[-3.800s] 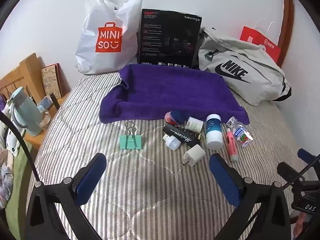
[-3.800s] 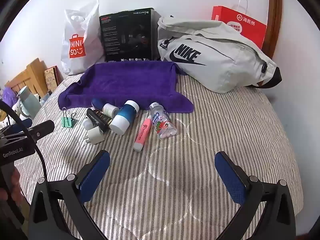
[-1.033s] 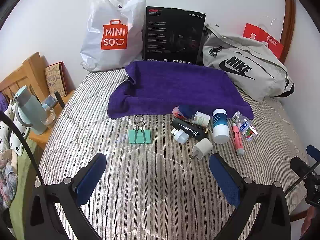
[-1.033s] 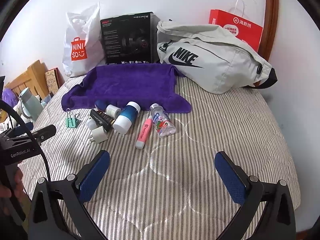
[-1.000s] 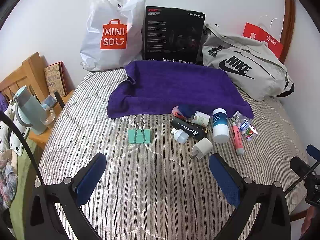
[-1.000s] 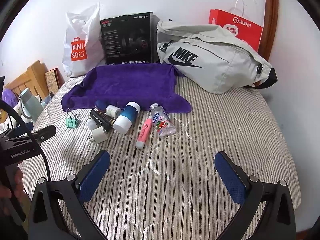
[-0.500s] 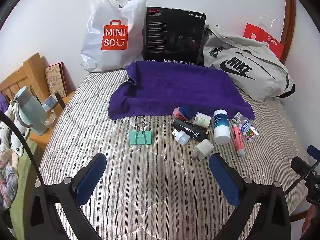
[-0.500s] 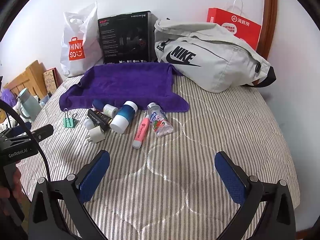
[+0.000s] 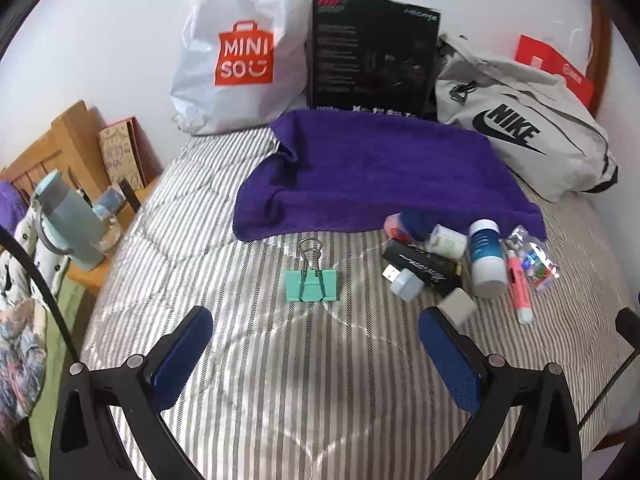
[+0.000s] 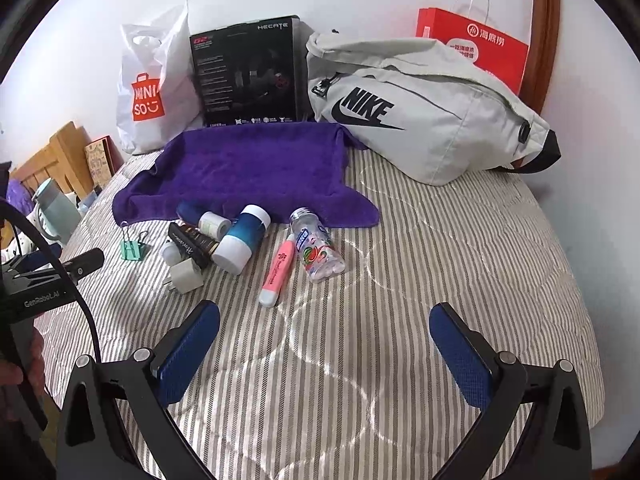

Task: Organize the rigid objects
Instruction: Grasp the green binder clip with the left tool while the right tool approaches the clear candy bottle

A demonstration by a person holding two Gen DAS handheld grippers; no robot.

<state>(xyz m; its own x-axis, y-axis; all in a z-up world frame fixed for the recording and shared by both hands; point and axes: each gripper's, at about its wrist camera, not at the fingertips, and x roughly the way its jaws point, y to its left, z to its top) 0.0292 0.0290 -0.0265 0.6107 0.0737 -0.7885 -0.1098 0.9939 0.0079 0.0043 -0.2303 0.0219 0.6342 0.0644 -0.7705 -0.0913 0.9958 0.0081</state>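
White wall (image 9: 120, 32) behind a bed (image 9: 280, 380) with striped quilt. Wooden nightstand (image 9: 86, 280) left of the bed. Curved wooden frame (image 10: 544, 40) at right.

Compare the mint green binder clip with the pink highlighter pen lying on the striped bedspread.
The mint green binder clip is short and wedge-shaped with wire handles; the pink highlighter pen is long and slim with a white cap. The clip sits alone, apart from the clutter; the highlighter lies within the cluster, beside the clear candy bottle. Both rest on the striped bedspread, off the purple towel, and neither is gripped.
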